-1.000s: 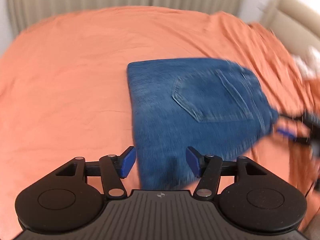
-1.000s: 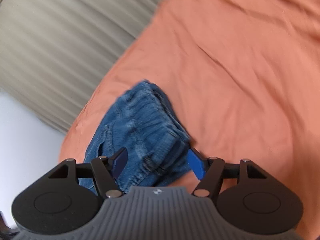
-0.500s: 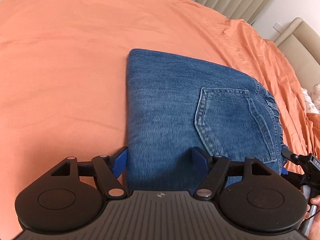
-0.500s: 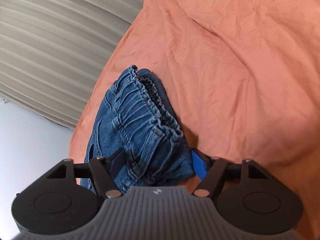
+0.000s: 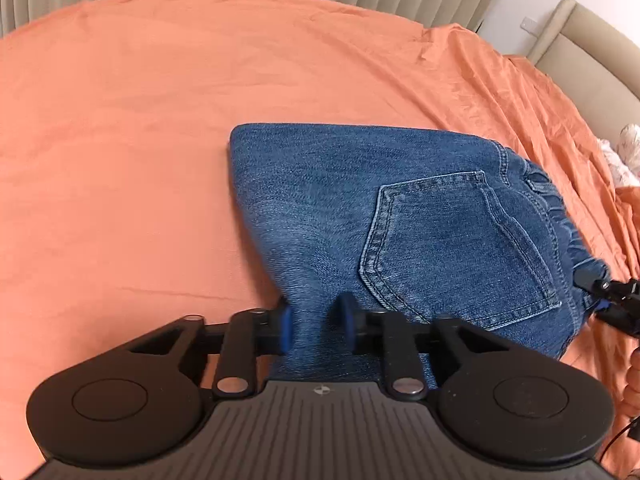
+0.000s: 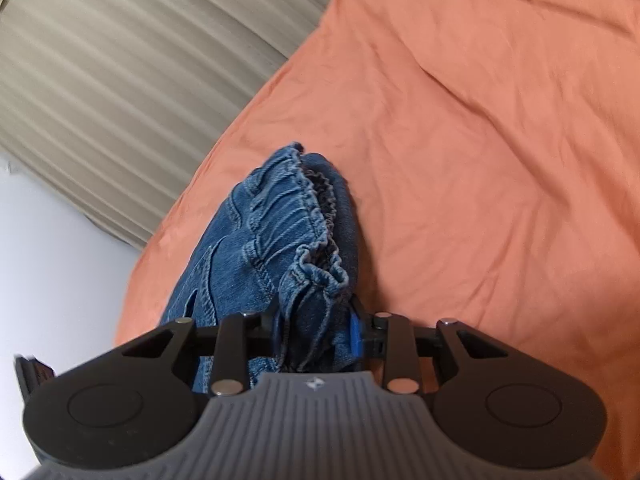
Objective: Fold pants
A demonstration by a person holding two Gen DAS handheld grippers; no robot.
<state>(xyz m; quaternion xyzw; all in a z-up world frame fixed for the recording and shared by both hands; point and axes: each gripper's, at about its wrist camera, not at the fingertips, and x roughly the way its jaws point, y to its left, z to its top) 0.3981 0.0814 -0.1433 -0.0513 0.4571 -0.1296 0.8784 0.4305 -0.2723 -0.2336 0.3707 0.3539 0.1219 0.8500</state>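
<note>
Folded blue denim pants (image 5: 360,216) lie on the orange bed sheet (image 5: 120,160), back pocket (image 5: 452,248) up. My left gripper (image 5: 314,326) is shut on the near edge of the pants, the cloth bunched between its blue pads. My right gripper (image 6: 316,332) is shut on the elastic waistband (image 6: 304,240) end of the pants (image 6: 248,264). The right gripper also shows at the right edge of the left wrist view (image 5: 608,300), at the waistband corner.
The orange sheet (image 6: 480,140) covers the whole bed. Beige curtains (image 6: 120,60) hang behind it. A beige padded headboard (image 5: 592,56) and a pale patterned cloth (image 5: 624,156) are at the far right.
Both grippers have closed from open onto the pants. The left pinched the near edge, the right pinched the waistband end. The cloth is drawn in at both grips.
</note>
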